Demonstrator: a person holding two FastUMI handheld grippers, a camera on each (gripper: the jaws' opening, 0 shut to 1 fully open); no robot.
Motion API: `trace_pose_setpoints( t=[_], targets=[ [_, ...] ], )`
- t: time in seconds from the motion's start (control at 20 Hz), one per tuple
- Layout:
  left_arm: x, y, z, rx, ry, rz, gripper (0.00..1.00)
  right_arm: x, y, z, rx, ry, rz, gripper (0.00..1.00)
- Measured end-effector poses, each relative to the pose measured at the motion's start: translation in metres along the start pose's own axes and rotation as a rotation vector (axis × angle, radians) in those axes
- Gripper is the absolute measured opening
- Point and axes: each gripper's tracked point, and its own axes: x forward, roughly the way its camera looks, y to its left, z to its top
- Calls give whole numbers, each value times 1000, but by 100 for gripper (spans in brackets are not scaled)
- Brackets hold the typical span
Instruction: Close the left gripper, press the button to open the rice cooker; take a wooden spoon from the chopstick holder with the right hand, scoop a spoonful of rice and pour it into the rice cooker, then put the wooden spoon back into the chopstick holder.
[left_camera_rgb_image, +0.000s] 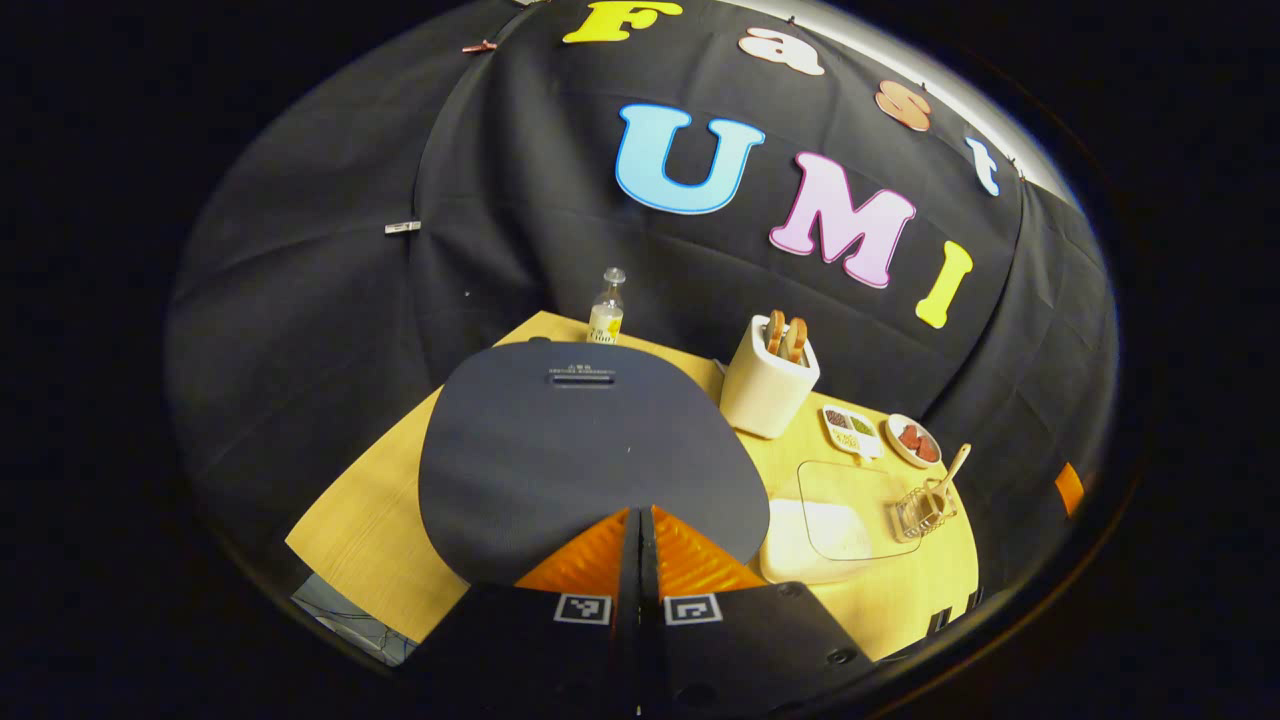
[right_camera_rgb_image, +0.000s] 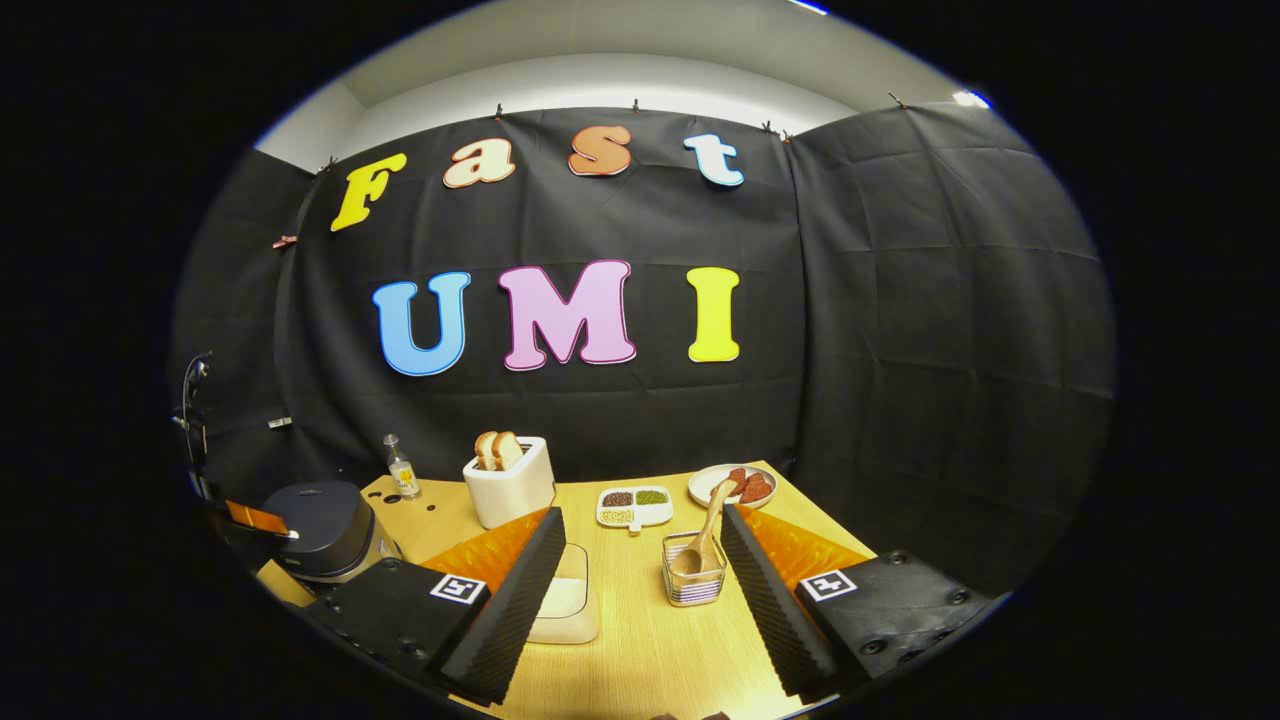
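While upright, wooden spoon (right_camera_rgb_image: 706, 530) in chopstick holder (right_camera_rgb_image: 694, 583)

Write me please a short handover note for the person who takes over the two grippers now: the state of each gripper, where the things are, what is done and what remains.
Left gripper: shut, empty, just above the rice cooker, whose lid is down.
Right gripper: open, empty, facing the chopstick holder.
Wooden spoon: stands in the holder, untouched. The rice container sits left of the holder, between it and the cooker.
Done: left gripper closed.
Left: press the button, take the spoon, scoop rice, pour it into the cooker, return the spoon.
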Motion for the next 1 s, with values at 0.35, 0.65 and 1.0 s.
trace_pose_setpoints(
  t=[0.35, 0.65, 1.0],
  targets=[
    [2, -1, -8, 26, 38, 68, 6, 34, -10, -15, 15, 40, 12, 98],
    [5, -2, -7, 92, 50, 135, 6, 60, -23, -28, 41, 73, 11, 97],
    [-43, -15, 108, 91, -341, 254, 7, 97, -39, -27, 40, 70, 23, 97]
  ],
)
